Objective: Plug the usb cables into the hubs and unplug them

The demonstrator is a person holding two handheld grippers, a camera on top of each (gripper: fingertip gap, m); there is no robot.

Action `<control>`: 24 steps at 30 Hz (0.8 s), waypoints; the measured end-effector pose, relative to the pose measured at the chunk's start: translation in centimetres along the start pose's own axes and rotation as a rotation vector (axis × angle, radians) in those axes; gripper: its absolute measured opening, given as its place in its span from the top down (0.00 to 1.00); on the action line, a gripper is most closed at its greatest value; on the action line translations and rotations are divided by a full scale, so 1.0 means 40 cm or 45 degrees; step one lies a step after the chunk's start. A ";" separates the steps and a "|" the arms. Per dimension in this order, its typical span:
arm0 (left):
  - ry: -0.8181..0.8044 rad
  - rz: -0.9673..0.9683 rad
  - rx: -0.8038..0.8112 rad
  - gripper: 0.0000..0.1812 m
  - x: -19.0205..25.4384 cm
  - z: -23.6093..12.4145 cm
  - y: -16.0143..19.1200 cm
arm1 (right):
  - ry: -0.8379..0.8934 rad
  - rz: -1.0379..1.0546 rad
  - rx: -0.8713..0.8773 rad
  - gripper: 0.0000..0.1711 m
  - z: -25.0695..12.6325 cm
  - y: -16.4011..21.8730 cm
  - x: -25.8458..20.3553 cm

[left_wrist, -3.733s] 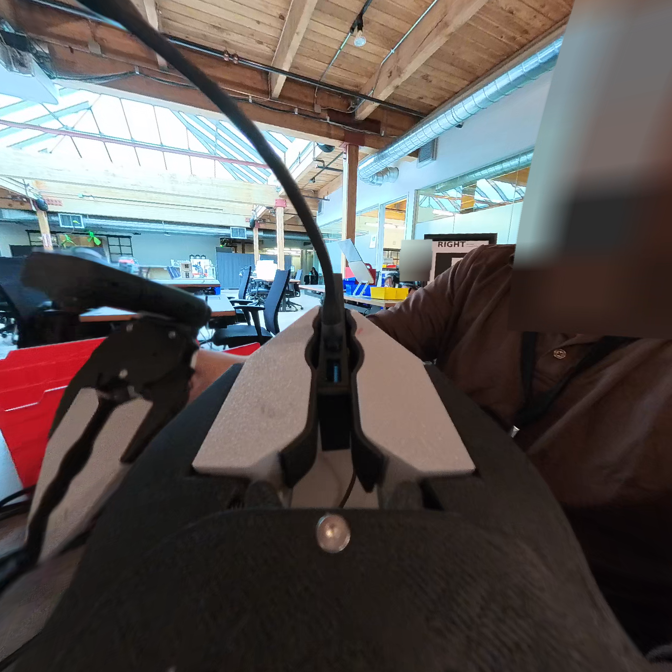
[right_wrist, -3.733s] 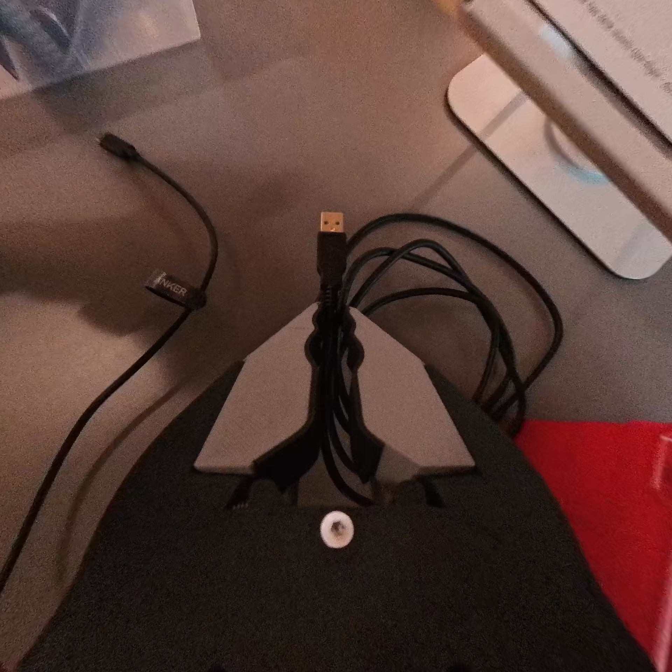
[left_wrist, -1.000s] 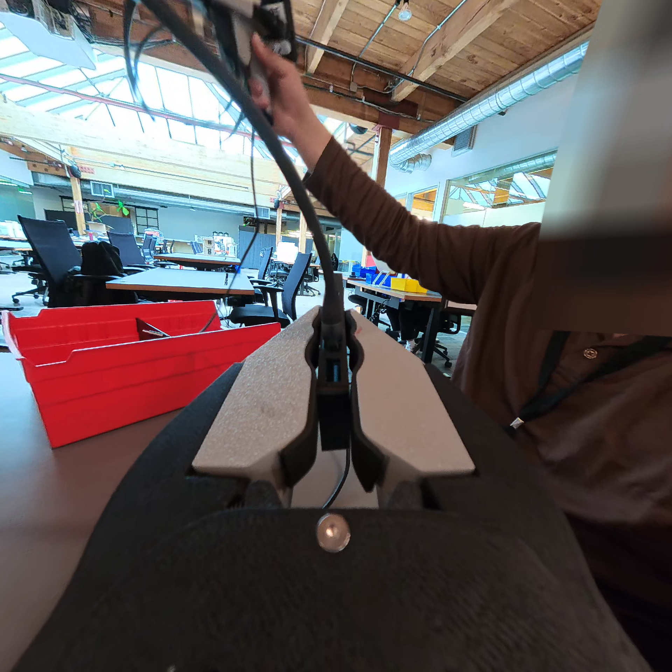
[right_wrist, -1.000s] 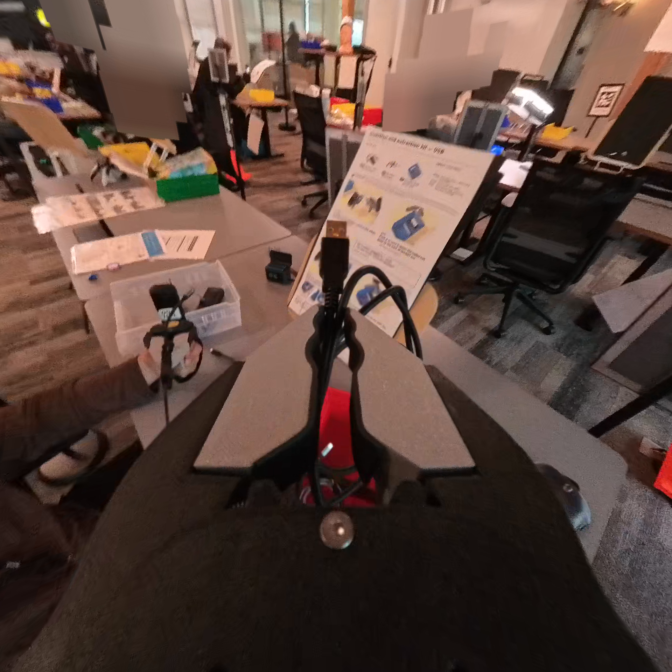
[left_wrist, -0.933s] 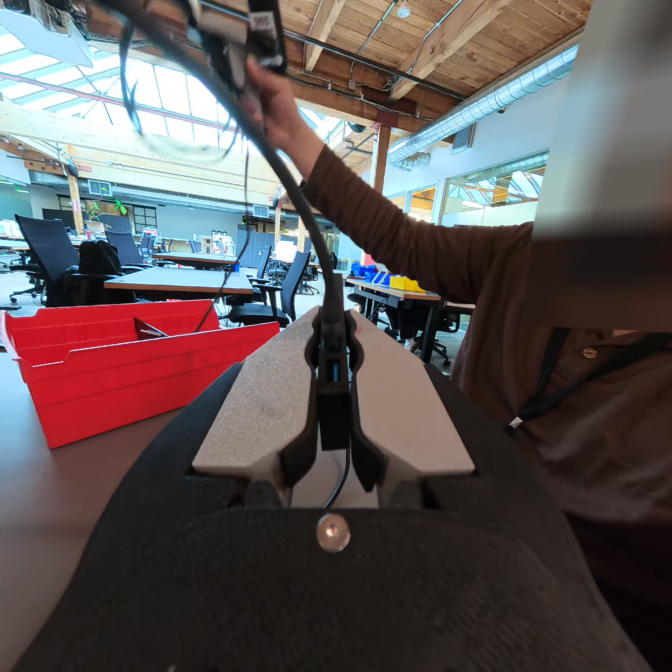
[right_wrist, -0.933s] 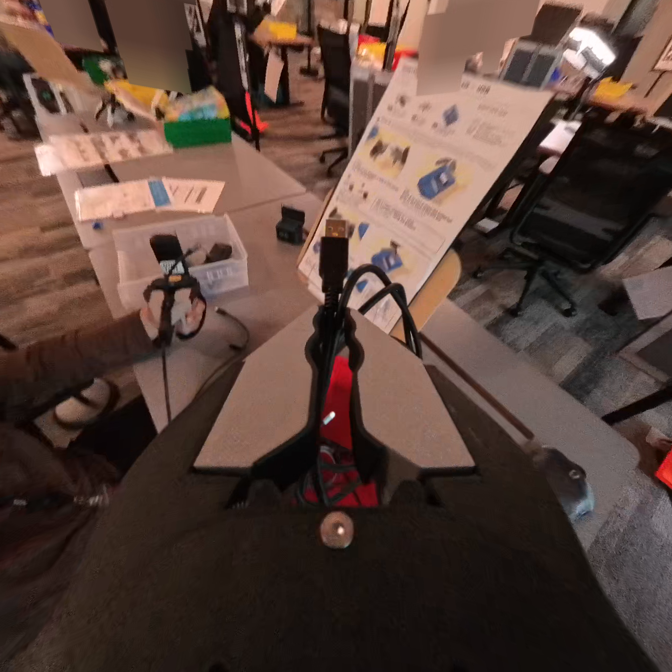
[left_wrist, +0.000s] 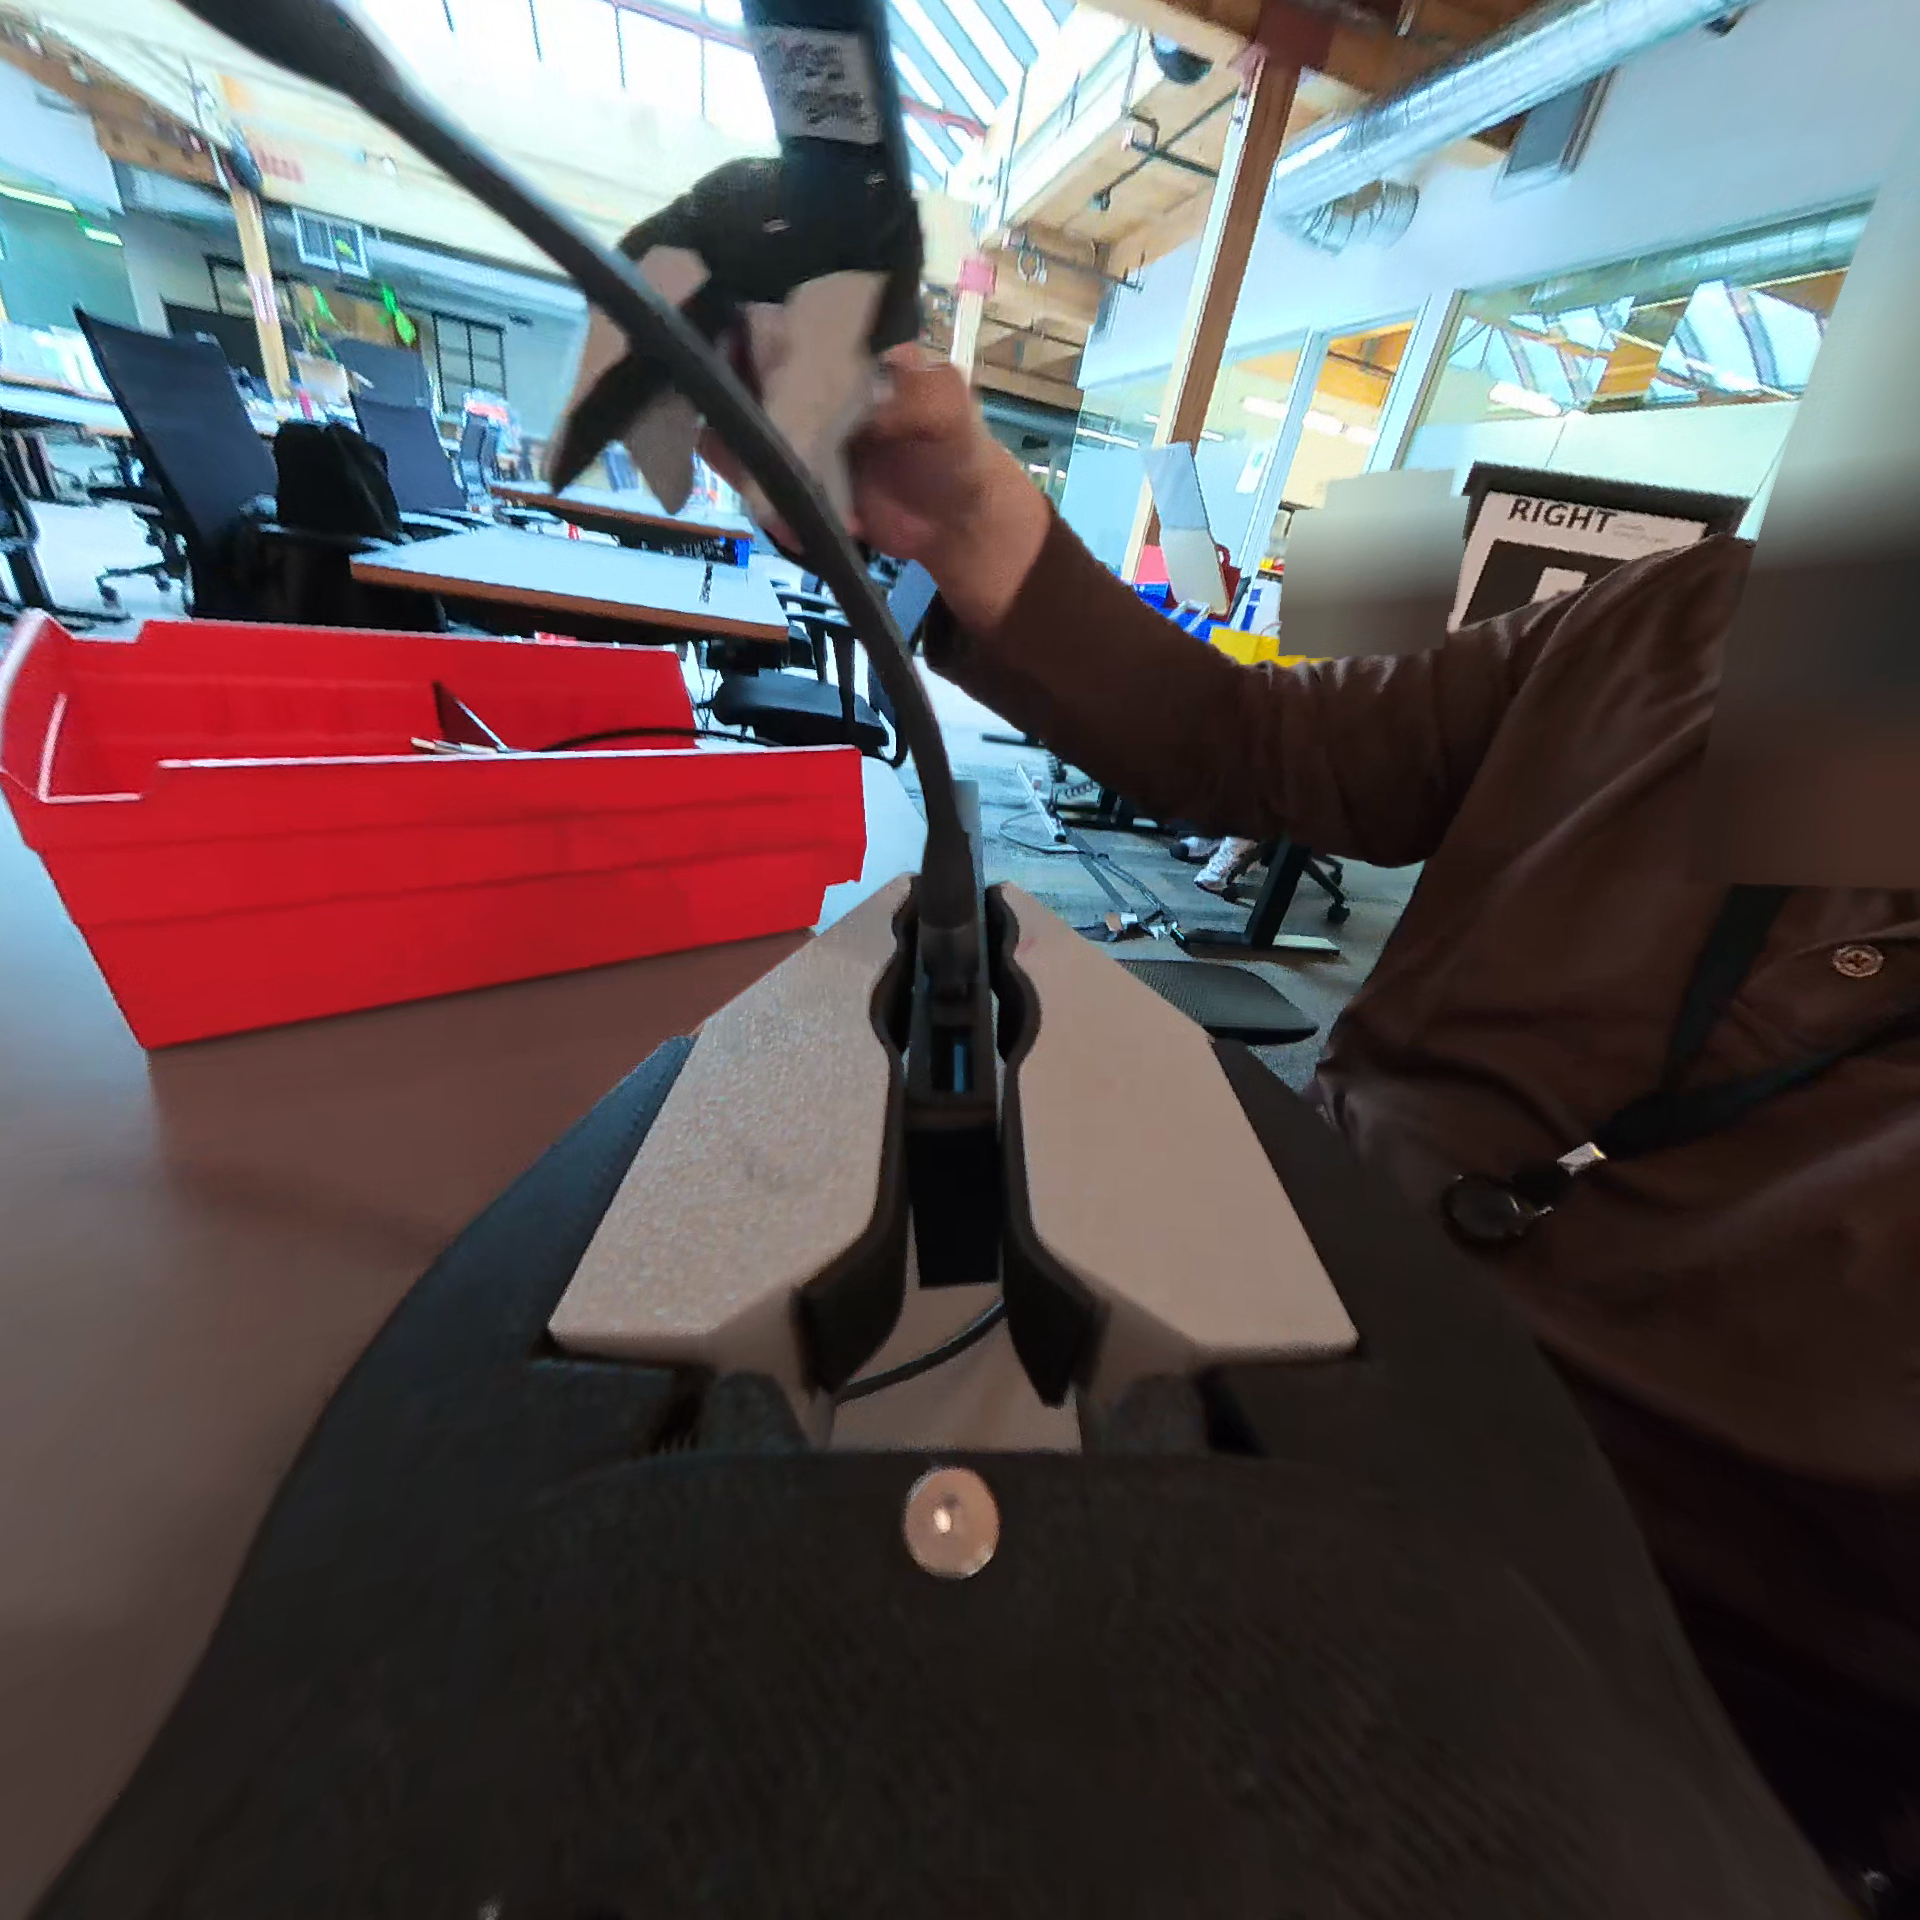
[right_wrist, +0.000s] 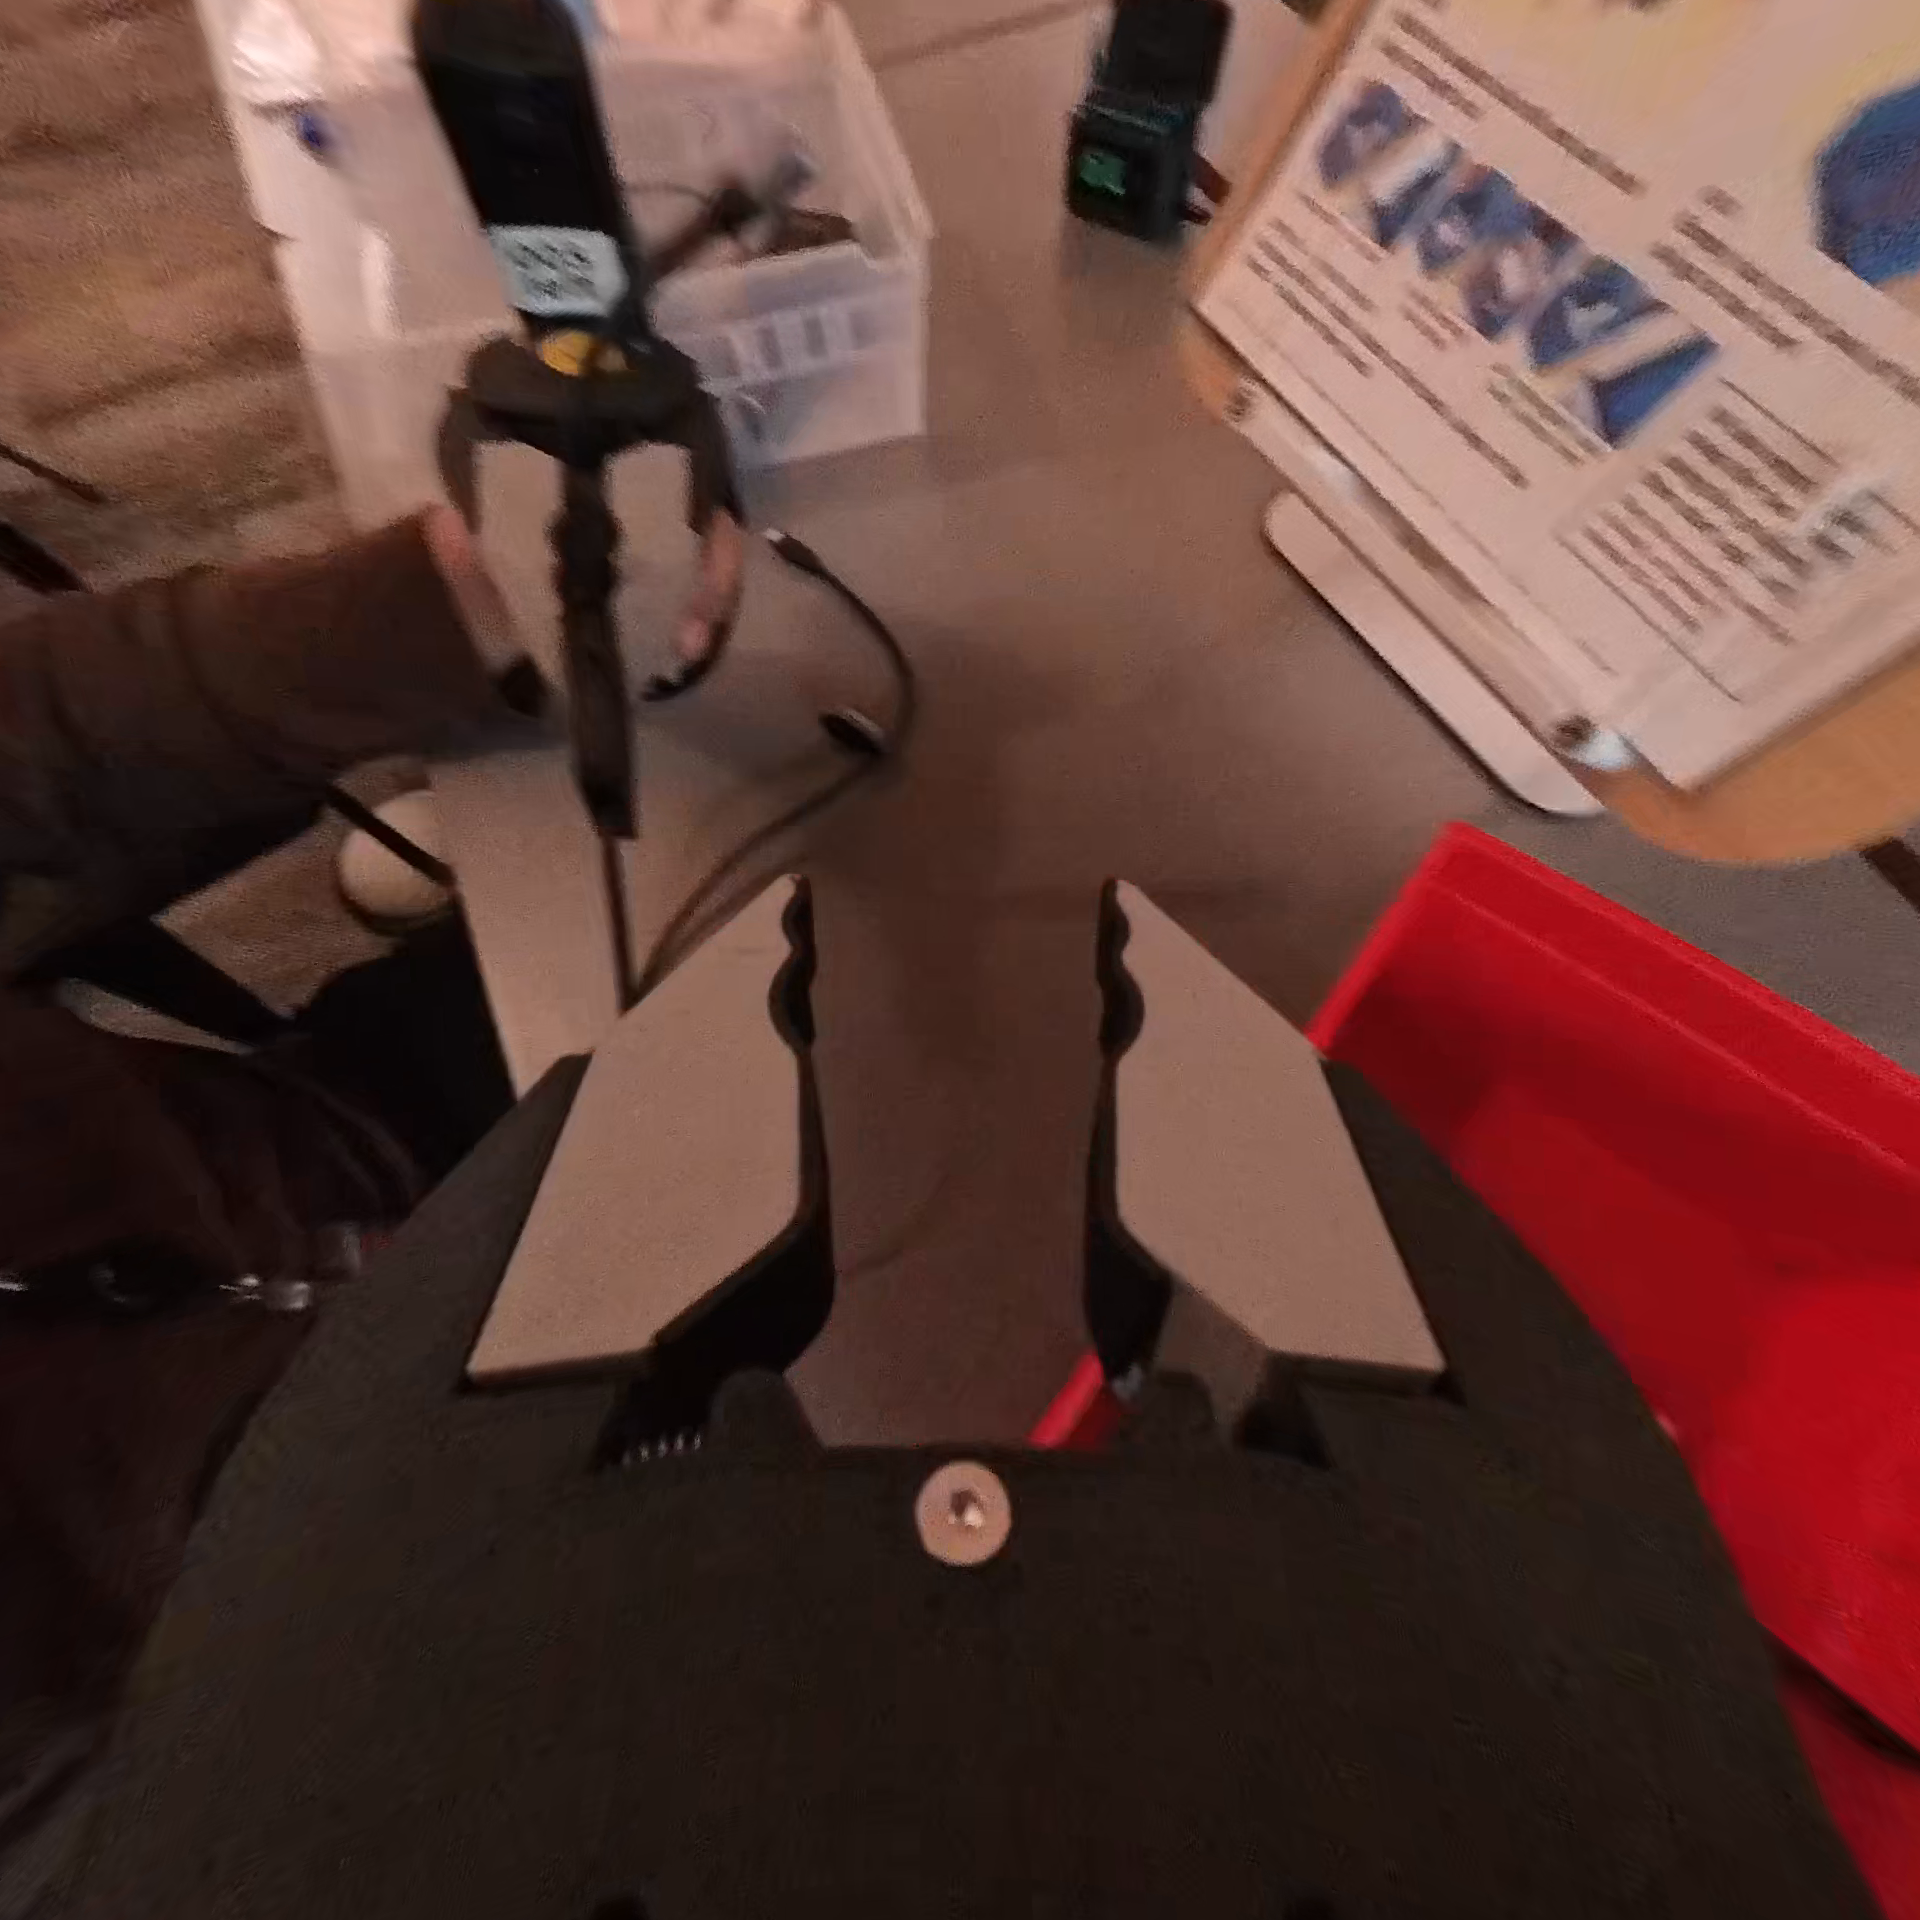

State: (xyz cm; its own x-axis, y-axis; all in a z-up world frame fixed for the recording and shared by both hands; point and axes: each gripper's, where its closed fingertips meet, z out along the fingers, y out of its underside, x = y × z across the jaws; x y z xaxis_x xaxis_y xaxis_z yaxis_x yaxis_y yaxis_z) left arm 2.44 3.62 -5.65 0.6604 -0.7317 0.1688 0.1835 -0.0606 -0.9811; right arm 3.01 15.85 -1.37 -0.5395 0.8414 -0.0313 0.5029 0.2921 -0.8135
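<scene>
left gripper: tilted upward toward the ceiling, low over the table; jaws pinched tight on the hub; also seen from the right wrist view, held up over the table by a hand in a brown sleeve
right gripper: raised above the table, tilted down toward it; jaws spread wide, nothing between them; in the left wrist view it shows high up, gripped by the person's hand, fingers apart
hub: slim black bar, clamped lengthwise in the left jaws' slot; a blue port shows on its top face near the fingertips; rear end sits deep in the slot
hub cable: thick black lead leaving the hub at the fingertips, arcing up and left across the view, passing in front of the right gripper and out at the top edge
thin wire: loops under the hub's rear end, inside the jaw gap
usb cable: black, lying on the table beyond the left gripper, curving in a bend; not in either jaw; connector end too blurred to tell
bin: red, on the table left of the left gripper; a thin black cable and something metallic lie inside; in the right wrist view its corner sits just right of the open jaws
clear box: far side of the table, small dark parts inside, blurred
board: printed sheet propped at the upper right, motion-blurred
person: brown sleeve, lanyard on chest, right of the left gripper
</scene>
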 end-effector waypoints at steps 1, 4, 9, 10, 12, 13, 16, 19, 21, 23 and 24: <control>0.000 -0.002 -0.008 0.95 -0.001 0.004 0.004 | -0.078 0.000 0.030 0.70 0.034 -0.010 -0.050; -0.003 -0.006 -0.027 0.95 -0.003 0.009 0.013 | -0.224 -0.016 0.049 0.70 0.148 0.000 -0.158; -0.052 0.007 -0.053 0.95 -0.018 0.006 0.023 | -0.385 -0.068 0.066 0.94 0.258 0.046 -0.236; -0.046 -0.001 -0.055 0.95 -0.018 0.006 0.025 | -0.395 -0.075 0.084 0.95 0.266 0.049 -0.242; -0.054 -0.012 -0.064 0.95 -0.024 0.006 0.030 | -0.342 -0.119 0.122 0.95 0.274 0.052 -0.233; -0.073 -0.006 -0.071 0.95 -0.029 0.008 0.031 | -0.313 -0.144 0.140 0.96 0.275 0.054 -0.225; -0.148 -0.012 -0.100 0.94 -0.050 0.008 0.039 | -0.297 -0.152 0.246 0.96 0.274 0.049 -0.203; -0.211 -0.088 -0.155 0.91 -0.082 0.001 0.063 | -0.316 -0.148 0.364 0.96 0.277 0.045 -0.184; -0.231 -0.104 -0.169 0.92 -0.090 -0.006 0.069 | -0.364 -0.106 0.439 0.96 0.272 0.044 -0.173; -0.231 -0.093 -0.162 0.95 -0.089 -0.010 0.066 | -0.438 -0.036 0.483 0.96 0.263 0.043 -0.165; -0.233 -0.083 -0.165 0.95 -0.088 -0.008 0.066 | -0.460 -0.023 0.486 0.96 0.264 0.045 -0.164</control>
State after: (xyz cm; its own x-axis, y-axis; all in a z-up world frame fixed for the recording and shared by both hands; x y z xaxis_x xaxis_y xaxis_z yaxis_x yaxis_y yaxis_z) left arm 0.35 5.80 -8.85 0.7737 -0.5885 0.2347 0.1428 -0.1989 -0.9696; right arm 0.34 6.05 -8.77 -0.7780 0.6079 -0.1589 0.2457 0.0616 -0.9674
